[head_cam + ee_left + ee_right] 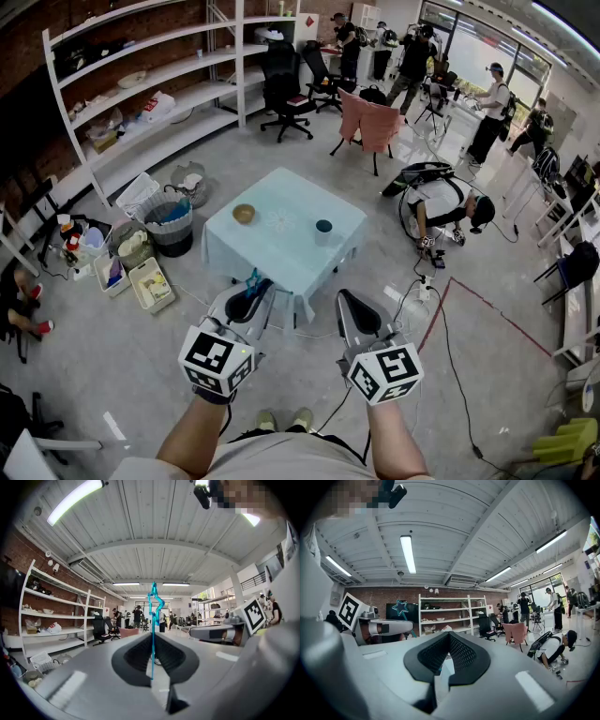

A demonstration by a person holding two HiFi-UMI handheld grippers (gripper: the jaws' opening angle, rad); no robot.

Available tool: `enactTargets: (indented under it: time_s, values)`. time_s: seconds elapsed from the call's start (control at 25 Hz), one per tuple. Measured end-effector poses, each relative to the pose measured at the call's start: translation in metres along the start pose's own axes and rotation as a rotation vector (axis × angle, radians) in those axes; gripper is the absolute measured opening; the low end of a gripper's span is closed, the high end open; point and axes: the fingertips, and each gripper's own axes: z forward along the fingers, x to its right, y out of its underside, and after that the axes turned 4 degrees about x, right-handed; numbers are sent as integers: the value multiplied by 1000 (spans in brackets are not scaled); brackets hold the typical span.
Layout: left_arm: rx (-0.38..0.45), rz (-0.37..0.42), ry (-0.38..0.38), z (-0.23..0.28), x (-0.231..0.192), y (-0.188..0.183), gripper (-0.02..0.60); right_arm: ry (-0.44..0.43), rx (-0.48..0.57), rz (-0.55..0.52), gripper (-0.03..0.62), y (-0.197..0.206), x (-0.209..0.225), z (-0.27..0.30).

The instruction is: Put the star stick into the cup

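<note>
My left gripper (253, 289) is shut on the thin turquoise star stick (152, 620). The stick stands upright between the pads, its star head (155, 598) well above the jaw tips. In the right gripper view the star (400, 607) shows at the left, above the left gripper (384, 627). My right gripper (351, 302) is beside it, shut with nothing between its pads (449, 637). Both grippers hover short of the near edge of the table (281, 253). The dark teal cup (323, 226) stands on the table's right side, far ahead of both grippers.
A brown bowl (244, 214) sits on the table's left side. Bins and baskets (169, 223) crowd the floor to the left, before white shelves (159, 84). A person crouches (450, 211) at the right among cables. Chairs (370, 122) and standing people are beyond the table.
</note>
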Motion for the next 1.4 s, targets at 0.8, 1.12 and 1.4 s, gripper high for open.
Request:
enactTargets:
  time_s: [0.8,1.12,1.4]
  values:
    - [-15,-2,9,13,12,6,17,-2,9,52,12,3,16,-9]
    - [-31,-1,1,20,18,16,17,-1,6,64,12,9,31,-13]
    - [-48,4,-7,29,26,22,17,-10,9,82,11,13,43,-19]
